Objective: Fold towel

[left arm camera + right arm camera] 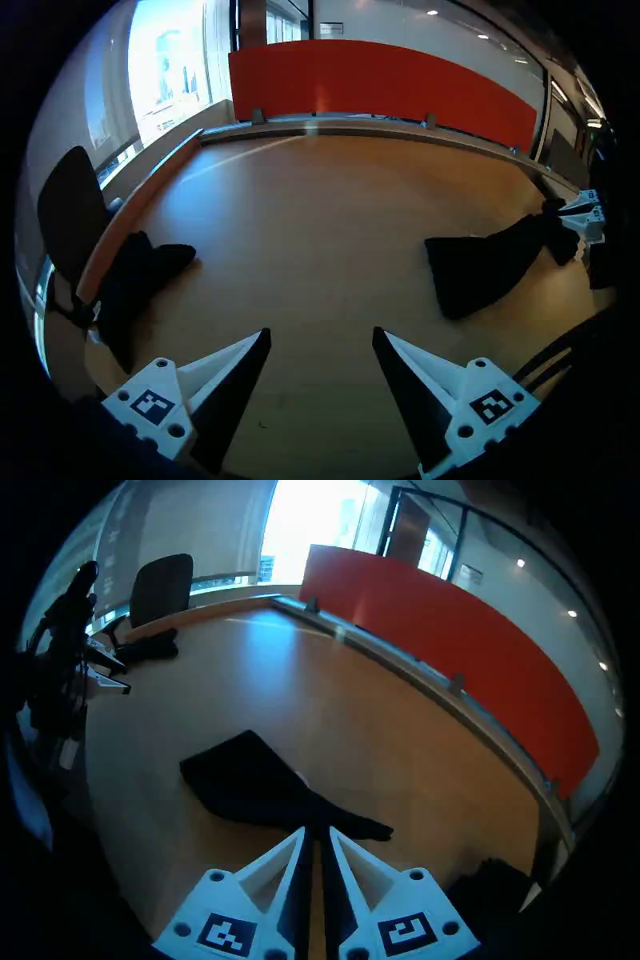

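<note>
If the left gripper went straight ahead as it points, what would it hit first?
Probably bare tabletop: the left gripper aims between the black towel on its right and a dark cloth on its left. Depth is unclear.

Left hand-held gripper (321, 330) spread, right hand-held gripper (318, 830) pinched.
Left sits apart from the towel (240, 780); right clamps its narrow end.

Bare table (320, 216) lay open ahead to the far red partition (376, 80); a dark towel (488, 264) lay right, another dark cloth (136, 272) left beside a chair (72, 208).
</note>
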